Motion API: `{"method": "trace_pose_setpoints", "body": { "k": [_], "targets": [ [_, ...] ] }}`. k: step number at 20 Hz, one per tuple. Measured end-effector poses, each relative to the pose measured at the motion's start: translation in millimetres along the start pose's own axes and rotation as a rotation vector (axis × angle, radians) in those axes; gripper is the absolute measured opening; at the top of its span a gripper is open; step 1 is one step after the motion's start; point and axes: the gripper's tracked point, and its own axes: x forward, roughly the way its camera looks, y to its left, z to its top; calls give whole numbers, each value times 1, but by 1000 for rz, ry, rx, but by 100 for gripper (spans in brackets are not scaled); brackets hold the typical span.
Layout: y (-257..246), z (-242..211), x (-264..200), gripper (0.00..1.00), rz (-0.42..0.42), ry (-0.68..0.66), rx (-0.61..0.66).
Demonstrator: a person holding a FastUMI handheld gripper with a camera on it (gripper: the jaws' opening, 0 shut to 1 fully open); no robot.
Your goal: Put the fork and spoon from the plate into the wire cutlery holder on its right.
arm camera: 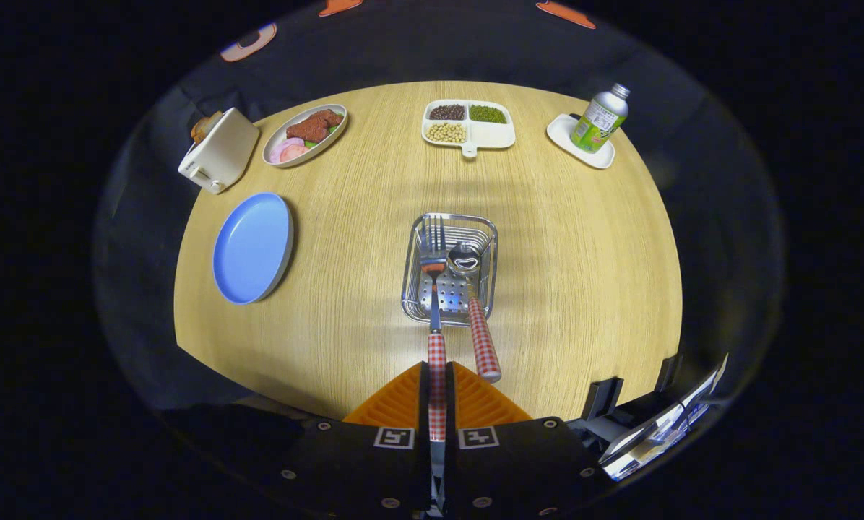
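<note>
Gripper view showed our hand-held gripper (437, 404) clenched on the fork (436, 318) handle, tines already inside the wire cutlery holder (414, 285) just ahead, beside the spoon (475, 303). We judged releasing came next; the blue plate (251, 247) lay empty.

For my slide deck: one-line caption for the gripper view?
Gripper shut on the fork, lowering it into the wire holder beside the spoon; blue plate empty.

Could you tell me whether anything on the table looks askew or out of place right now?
Nothing spilled or damaged. The spoon leans in the wire cutlery holder, its handle jutting over the rim. The tongs are shut on the fork, its tines in the holder.
</note>
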Motion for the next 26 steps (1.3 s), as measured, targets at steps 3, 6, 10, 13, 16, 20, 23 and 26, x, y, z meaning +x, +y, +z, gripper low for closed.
{"method": "trace_pose_setpoints", "body": {
  "k": [3,6,10,13,16,20,23,26],
  "targets": [
    [-2,-4,-4,8,10,79,-30],
    [-1,-9,-8,8,43,176,0],
    [4,0,-7,8,113,260,152],
    [5,5,-6,8,152,307,220],
    [10,9,-2,8,180,344,263],
    [7,19,4,11,175,341,301],
    [8,28,4,12,187,330,340],
    [7,45,4,12,202,271,405]
  ]
}}
